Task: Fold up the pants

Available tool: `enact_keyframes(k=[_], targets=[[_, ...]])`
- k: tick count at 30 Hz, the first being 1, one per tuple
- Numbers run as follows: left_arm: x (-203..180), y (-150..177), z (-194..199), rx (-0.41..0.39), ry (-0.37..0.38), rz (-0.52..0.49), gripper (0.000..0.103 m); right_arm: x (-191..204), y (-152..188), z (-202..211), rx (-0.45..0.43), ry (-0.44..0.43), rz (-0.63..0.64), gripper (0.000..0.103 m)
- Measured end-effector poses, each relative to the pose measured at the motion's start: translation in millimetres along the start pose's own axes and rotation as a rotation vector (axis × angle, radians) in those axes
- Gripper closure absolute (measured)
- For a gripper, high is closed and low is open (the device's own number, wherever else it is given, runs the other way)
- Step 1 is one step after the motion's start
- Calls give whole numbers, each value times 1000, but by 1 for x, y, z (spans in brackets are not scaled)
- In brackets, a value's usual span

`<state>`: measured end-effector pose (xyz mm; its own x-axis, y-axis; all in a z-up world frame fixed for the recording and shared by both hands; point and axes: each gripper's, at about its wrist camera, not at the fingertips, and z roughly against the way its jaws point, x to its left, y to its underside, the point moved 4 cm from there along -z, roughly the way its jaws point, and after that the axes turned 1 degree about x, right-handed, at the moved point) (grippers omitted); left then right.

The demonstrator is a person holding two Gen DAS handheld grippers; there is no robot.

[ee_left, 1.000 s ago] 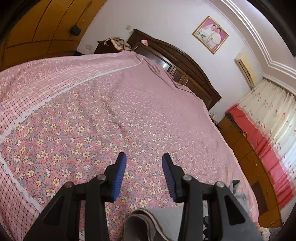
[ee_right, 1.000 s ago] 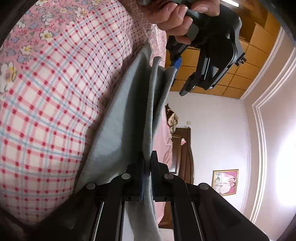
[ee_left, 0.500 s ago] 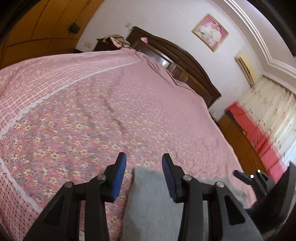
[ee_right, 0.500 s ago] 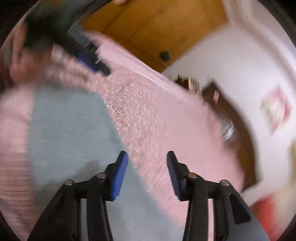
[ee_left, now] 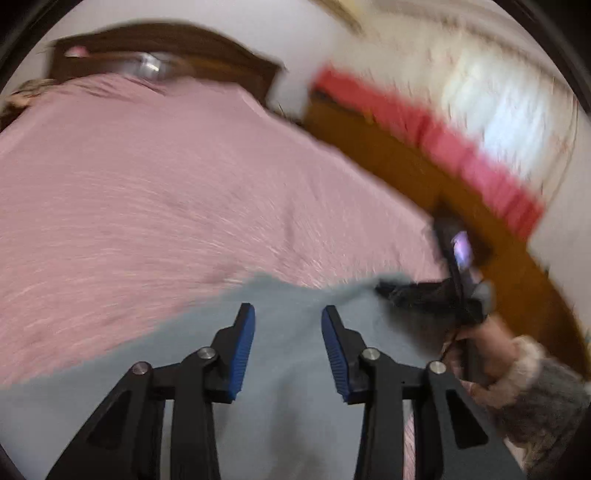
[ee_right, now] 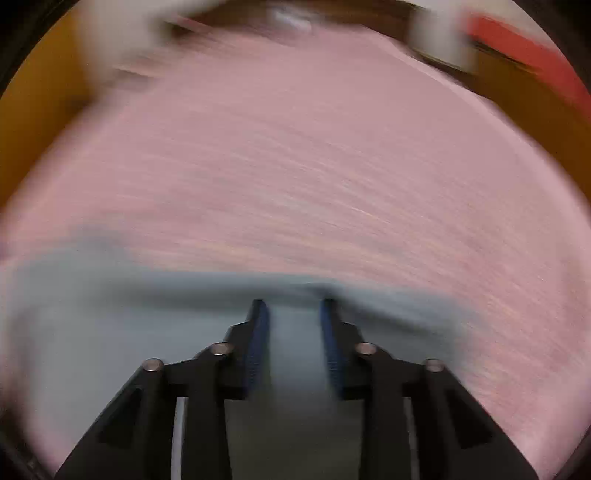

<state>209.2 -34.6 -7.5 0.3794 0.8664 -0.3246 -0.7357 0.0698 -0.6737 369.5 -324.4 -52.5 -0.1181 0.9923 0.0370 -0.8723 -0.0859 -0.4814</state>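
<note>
The view is motion-blurred. The right gripper (ee_right: 293, 308) occupies the lower centre, its black arms ending in blue pads (ee_right: 258, 339). The jaws are closing, with a visible gap between them. Grey pants (ee_right: 92, 321) lie under and between the fingers; the pads do not press on the cloth. The pants spread to the left and right across the lower frame. A pink bedspread (ee_right: 295, 166) fills the area beyond. A dark headboard (ee_right: 351, 11) runs along the top edge.
</note>
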Motion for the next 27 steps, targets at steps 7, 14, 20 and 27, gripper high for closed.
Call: enact_keyframes(k=[7, 14, 20, 27], targets=[[-9, -7, -105, 105, -186, -69, 85, -18, 76, 64, -35, -224, 68, 92], [-8, -6, -84, 44, -116, 101, 87, -49, 114, 73, 43, -211, -65, 103], [-41, 16, -126, 99, -145, -3, 85, -96, 136, 68, 20, -216, -86, 103], [-48, 32, -73, -28, -144, 13, 74, -110, 160, 106, -5, -216, 114, 103]])
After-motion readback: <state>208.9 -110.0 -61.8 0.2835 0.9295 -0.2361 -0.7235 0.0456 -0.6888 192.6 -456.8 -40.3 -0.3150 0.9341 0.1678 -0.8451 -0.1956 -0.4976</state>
